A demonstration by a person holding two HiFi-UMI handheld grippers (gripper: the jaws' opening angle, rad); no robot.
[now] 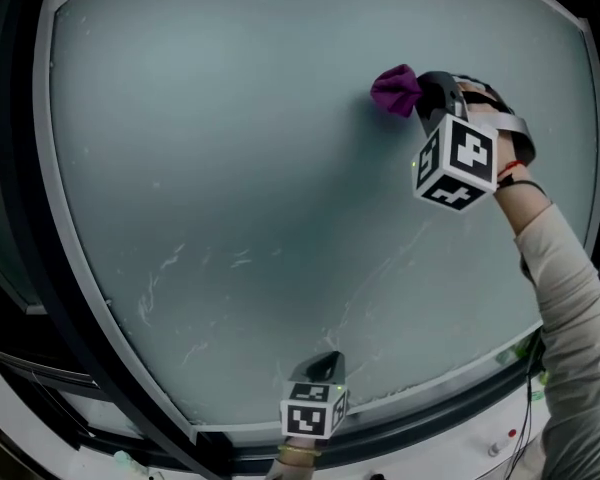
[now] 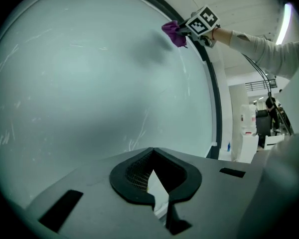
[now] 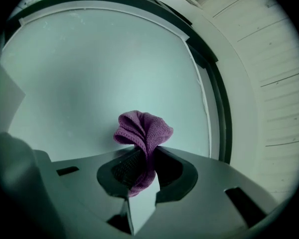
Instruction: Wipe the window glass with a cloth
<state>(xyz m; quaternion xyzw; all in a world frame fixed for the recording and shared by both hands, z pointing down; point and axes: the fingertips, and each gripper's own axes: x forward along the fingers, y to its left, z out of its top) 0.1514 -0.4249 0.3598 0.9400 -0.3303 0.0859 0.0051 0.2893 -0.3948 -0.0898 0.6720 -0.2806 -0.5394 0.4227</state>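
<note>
a: where is the cloth (image 1: 395, 89)?

b: high on the glass (image 1: 230, 168), toward its upper right corner in the head view. it is purple and bunched into folds, and it looks pressed against the pane.

a: what holds it?

b: the right hand-held gripper (image 1: 420, 93). in its own view the jaws are clamped on the cloth's lower part, and the rest fans out above them toward the glass. the dark frame (image 3: 217, 98) curves past on the right there.

a: and the arm?

b: a light sleeve (image 1: 570, 288) comes up from the lower right corner, with the marker cube (image 1: 458, 163) just below the cloth.

a: the left one?

b: the left hand-held gripper (image 1: 325, 366) sits low, by the middle of the pane's bottom edge, well apart from the cloth. its jaws are drawn together with only a slit between them, and nothing is gripped.

a: the glass itself?

b: pale and hazy, with faint streaks (image 1: 160, 268) toward the lower left.
</note>
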